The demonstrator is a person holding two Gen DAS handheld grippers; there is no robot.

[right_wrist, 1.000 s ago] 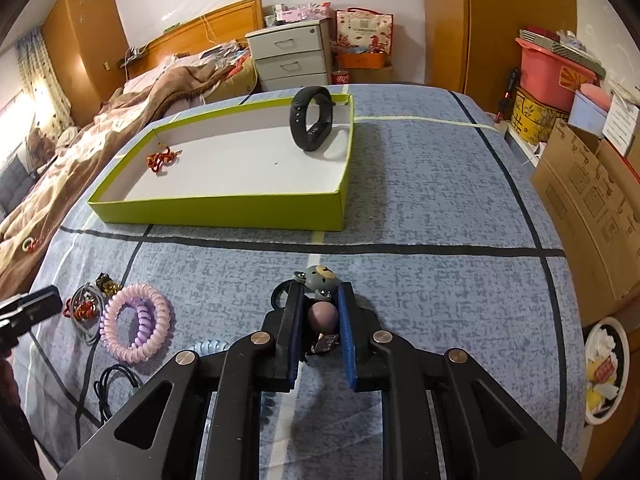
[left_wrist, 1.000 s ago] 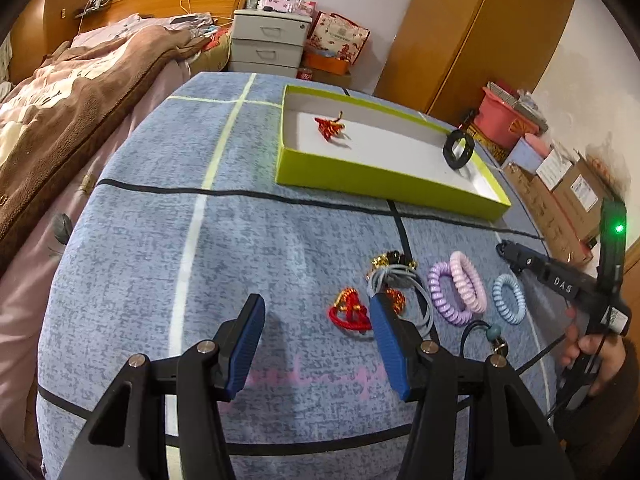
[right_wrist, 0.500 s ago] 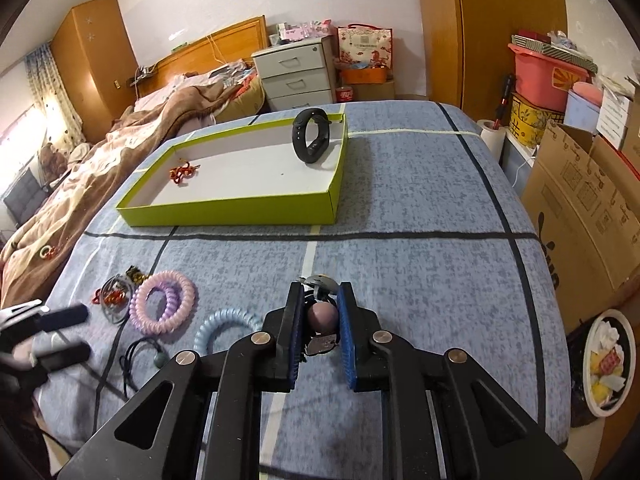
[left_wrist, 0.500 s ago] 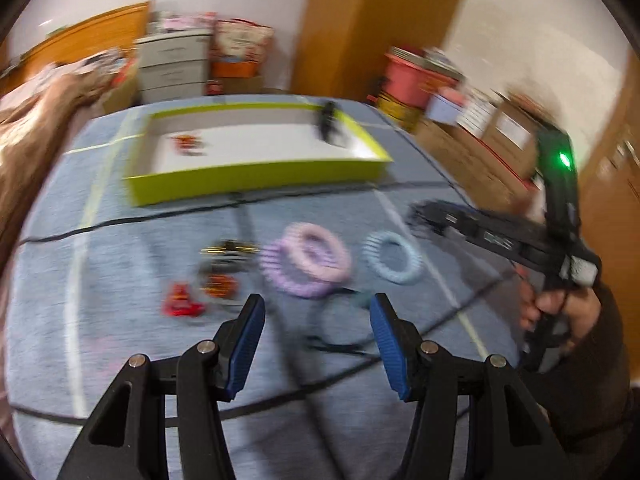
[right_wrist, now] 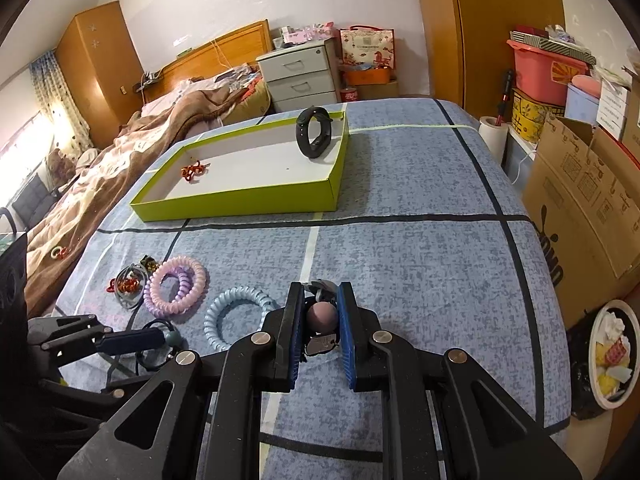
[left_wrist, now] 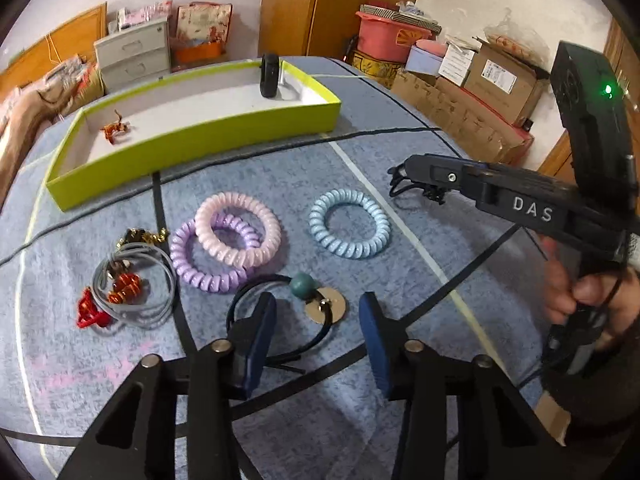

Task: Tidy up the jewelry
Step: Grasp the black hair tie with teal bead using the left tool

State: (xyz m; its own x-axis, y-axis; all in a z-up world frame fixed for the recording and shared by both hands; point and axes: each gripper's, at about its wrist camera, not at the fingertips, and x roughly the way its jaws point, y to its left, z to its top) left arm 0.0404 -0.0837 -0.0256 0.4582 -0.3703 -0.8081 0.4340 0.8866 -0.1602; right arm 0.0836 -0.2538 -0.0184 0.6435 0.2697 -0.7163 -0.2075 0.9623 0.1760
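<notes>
A shallow lime-green cardboard tray with a white floor [right_wrist: 256, 200] sits on the blue-grey patterned tabletop [right_wrist: 420, 240]. Inside it, a black rubber wristband [right_wrist: 314, 132] stands upright near the right-hand corner, and a small red-and-gold knotted trinket [right_wrist: 194, 171] lies near the opposite end.

On the cloth in front of the tray, a pale pink spiral hair tie [left_wrist: 238, 229] overlaps a lilac spiral hair tie [left_wrist: 208, 264]; a light blue spiral hair tie [left_wrist: 350, 223] lies apart to their right. To their left sits a tangle of grey elastic loops with red and copper charms [left_wrist: 128, 288]. Nearest the left wrist camera lies a black elastic hair band with a teal bead and a gold disc [left_wrist: 304, 296].

The left gripper [left_wrist: 318, 330] hovers low over that band, its blue-padded fingers spread wide to either side of the disc, gripping nothing.

The right gripper [right_wrist: 320, 328] is held above the cloth just right of the blue tie, its pads narrowed onto a hair band with a mauve bead and a small grey charm [right_wrist: 321, 316]; a black loop dangles beneath its tip in the left wrist view. The person's right hand [left_wrist: 584, 296] wraps the handle.
</notes>
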